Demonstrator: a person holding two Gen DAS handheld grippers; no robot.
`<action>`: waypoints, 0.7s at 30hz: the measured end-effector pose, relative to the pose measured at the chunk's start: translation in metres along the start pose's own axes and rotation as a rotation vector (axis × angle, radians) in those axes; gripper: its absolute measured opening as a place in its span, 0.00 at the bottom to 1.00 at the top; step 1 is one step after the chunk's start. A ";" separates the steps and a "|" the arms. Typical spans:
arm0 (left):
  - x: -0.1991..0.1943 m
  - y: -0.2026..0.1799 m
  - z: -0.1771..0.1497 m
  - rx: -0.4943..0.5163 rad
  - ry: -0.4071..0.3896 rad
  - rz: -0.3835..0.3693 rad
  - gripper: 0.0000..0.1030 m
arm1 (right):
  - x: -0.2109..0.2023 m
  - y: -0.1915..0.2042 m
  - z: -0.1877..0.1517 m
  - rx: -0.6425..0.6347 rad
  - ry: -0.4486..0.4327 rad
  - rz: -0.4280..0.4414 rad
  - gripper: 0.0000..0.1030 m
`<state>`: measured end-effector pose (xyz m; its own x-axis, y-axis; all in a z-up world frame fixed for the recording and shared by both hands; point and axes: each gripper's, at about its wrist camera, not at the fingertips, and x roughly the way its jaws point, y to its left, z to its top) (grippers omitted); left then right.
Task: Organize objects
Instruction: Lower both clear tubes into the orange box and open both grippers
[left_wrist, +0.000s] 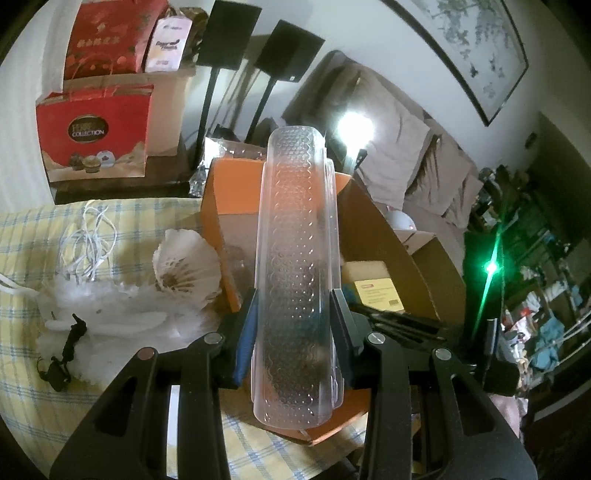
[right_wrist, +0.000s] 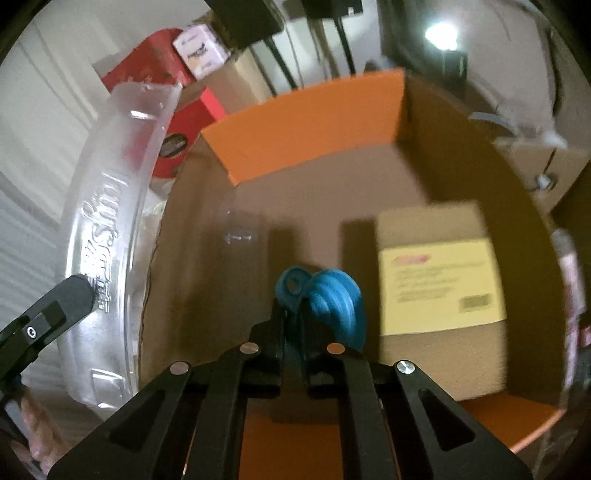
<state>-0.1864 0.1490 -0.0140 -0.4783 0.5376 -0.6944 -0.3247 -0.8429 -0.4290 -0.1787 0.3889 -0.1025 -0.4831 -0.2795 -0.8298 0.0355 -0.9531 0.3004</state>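
While clamped, case (left_wrist: 295, 273) between left gripper (left_wrist: 295, 317) fingers.

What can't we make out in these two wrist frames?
- Yellow label in the orange box: motion blur makes the text unreadable in the right wrist view.
- Blue ridged item: the right gripper covers its lower part.
- Box interior, left wrist view: mostly blocked by the clear plastic case in the left gripper.
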 end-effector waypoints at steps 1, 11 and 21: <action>0.001 -0.001 0.000 -0.001 0.001 -0.003 0.34 | -0.006 -0.001 0.000 -0.011 -0.013 -0.025 0.05; 0.006 -0.006 -0.001 -0.011 0.011 -0.015 0.34 | -0.035 0.001 -0.004 -0.046 -0.091 -0.073 0.32; 0.021 -0.018 -0.001 -0.050 0.050 -0.031 0.35 | -0.063 0.003 0.000 0.010 -0.151 0.019 0.34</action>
<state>-0.1896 0.1756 -0.0218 -0.4265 0.5629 -0.7079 -0.2968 -0.8265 -0.4784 -0.1481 0.4032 -0.0496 -0.6082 -0.2766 -0.7440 0.0377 -0.9463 0.3211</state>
